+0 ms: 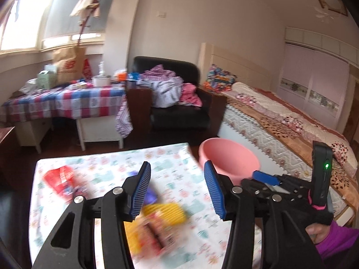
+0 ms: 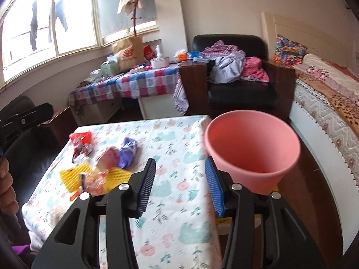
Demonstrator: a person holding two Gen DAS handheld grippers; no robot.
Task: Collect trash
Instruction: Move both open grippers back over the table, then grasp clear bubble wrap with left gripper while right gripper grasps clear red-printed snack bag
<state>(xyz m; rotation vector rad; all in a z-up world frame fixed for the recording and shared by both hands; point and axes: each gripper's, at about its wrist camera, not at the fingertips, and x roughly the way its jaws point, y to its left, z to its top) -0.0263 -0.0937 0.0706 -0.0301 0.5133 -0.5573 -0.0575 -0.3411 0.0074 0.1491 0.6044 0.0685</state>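
Note:
Trash lies on the floral-cloth table (image 2: 179, 134): a red wrapper (image 2: 80, 137), a pink wrapper (image 2: 108, 157), a purple wrapper (image 2: 128, 151), a yellow mesh sleeve (image 2: 121, 174) and an orange snack packet (image 2: 94, 182). A pink bin (image 2: 253, 148) stands off the table's right edge. My right gripper (image 2: 179, 163) is open over bare cloth, beside the bin, with nothing between its pads. My left gripper (image 1: 177, 168) is open and empty above the blurred yellow mesh sleeve (image 1: 163, 210) and purple wrapper (image 1: 150, 195). The red wrapper (image 1: 59, 179) lies to its left, the bin (image 1: 228, 159) to its right.
A bed (image 2: 325, 103) runs along the right, close to the bin. Behind the table stand a black armchair (image 2: 242, 94) piled with clothes and a checked-cloth table (image 2: 125, 85) with bags and boxes. A hand in a purple sleeve (image 1: 332, 235) holds the right gripper's handle.

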